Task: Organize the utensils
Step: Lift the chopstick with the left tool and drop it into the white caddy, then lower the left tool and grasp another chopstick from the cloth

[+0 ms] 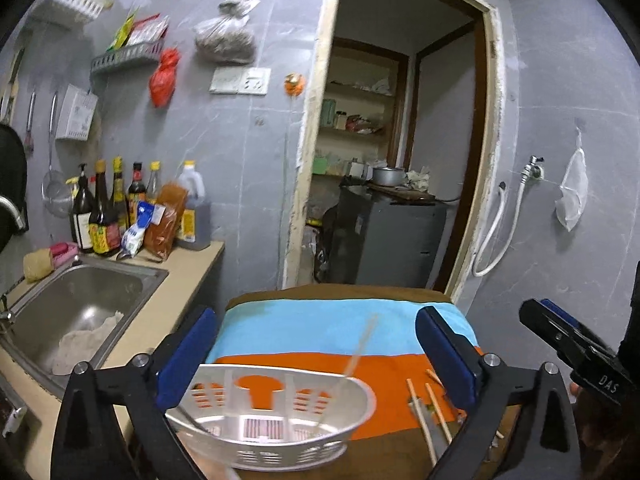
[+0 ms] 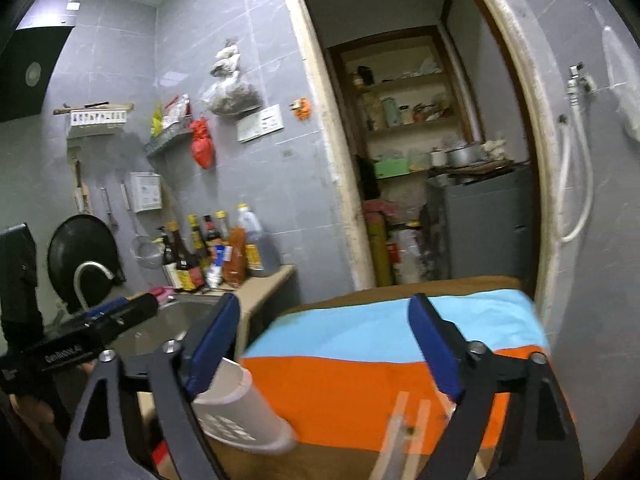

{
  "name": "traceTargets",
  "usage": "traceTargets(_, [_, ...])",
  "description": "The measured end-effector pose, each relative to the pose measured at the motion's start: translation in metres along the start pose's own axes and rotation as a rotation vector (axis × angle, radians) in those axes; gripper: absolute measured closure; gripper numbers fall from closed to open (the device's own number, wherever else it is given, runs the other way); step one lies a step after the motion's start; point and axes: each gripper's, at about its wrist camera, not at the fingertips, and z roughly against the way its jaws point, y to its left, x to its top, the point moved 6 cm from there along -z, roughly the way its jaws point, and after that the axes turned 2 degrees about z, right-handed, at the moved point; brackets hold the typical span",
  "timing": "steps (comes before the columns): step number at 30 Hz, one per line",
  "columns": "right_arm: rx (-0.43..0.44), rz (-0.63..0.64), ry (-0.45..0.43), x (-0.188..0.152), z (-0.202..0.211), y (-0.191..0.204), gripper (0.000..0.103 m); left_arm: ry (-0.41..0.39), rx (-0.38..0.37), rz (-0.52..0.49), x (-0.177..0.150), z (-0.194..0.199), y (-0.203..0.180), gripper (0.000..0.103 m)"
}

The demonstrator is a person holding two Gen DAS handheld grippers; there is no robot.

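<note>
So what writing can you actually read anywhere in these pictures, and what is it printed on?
"DAS": white letters on the black body of the right gripper, seen from the left wrist.
White lettering on the left gripper, seen from the right wrist: too blurred to read.
Barcode sticker inside the white basket: bars only, no legible digits.
Sauce bottles by the sink: labels too small to read.

Left tongs point(image 1: 316, 344): black angular arms, blue rectangular pads, silver screws at the pivots. Right tongs point(image 2: 324, 344): identical build, black arms, blue pads, silver screws. White lettering marks the black housing of each unit, seen from the opposite camera.
</note>
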Motion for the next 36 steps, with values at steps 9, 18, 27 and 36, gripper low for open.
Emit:
traceTargets(9, [-0.096,0.011,0.034,-0.002,0.034,-0.083,0.004,0.042,-0.033,-0.049,-0.028,-0.008,-0.076,0.001])
traceTargets(18, [-0.115,-0.015,0.119,-0.028,0.022,-0.155,0.004,0.129,-0.052,-0.081,-0.066,-0.046,-0.125,0.001])
traceTargets(27, [-0.071,-0.069,0.242,-0.074,-0.019,-0.192,0.004,0.315,-0.062,-0.088,-0.114,-0.116,-0.131,0.014])
traceTargets(36, [0.022,-0.114,0.408,-0.121,-0.077,-0.203,0.033,0.528,-0.055,-0.008,-0.15,-0.182,-0.117,0.061])
